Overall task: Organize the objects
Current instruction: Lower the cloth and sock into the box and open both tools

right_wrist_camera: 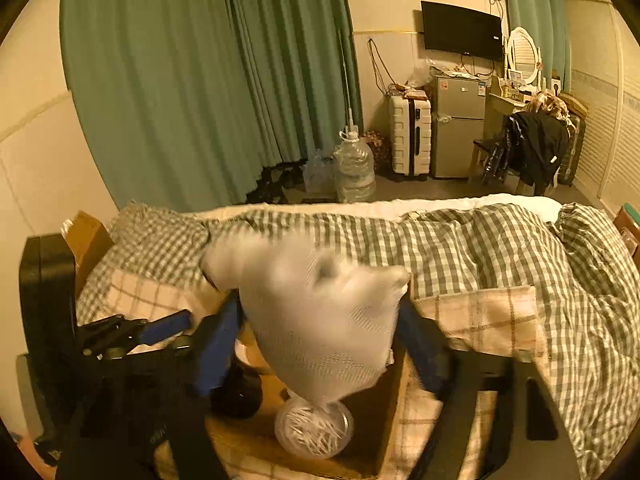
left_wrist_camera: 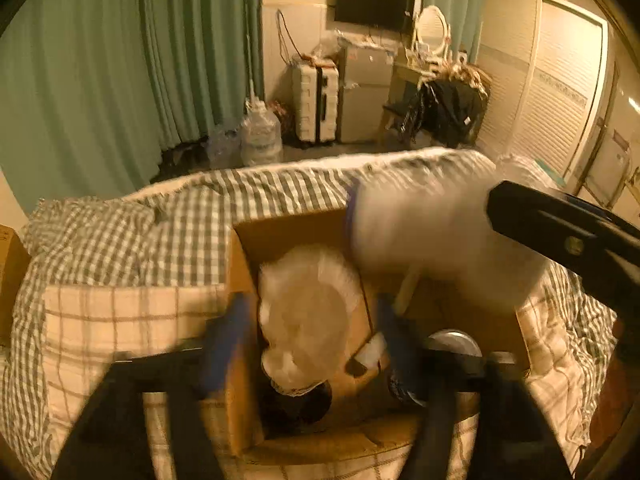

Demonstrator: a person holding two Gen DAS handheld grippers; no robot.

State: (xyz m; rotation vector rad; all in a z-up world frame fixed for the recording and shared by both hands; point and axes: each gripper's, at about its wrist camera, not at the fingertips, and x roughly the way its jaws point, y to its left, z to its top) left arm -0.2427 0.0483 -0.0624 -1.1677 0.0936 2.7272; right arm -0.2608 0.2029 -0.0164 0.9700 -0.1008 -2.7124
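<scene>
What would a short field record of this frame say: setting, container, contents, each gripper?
setting: cardboard box on a bed with a checked duvet
contents: round clear tub of cotton swabs, a clear plastic bag, a dark round item, blurred
right gripper: shut on a white mesh bag above the box
left gripper: open, over the box

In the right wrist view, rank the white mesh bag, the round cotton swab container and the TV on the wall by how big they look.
1. white mesh bag, largest, though close to the camera, which inflates it.
2. TV.
3. cotton swab container, looking about TV-sized; their order is unsure.
</scene>
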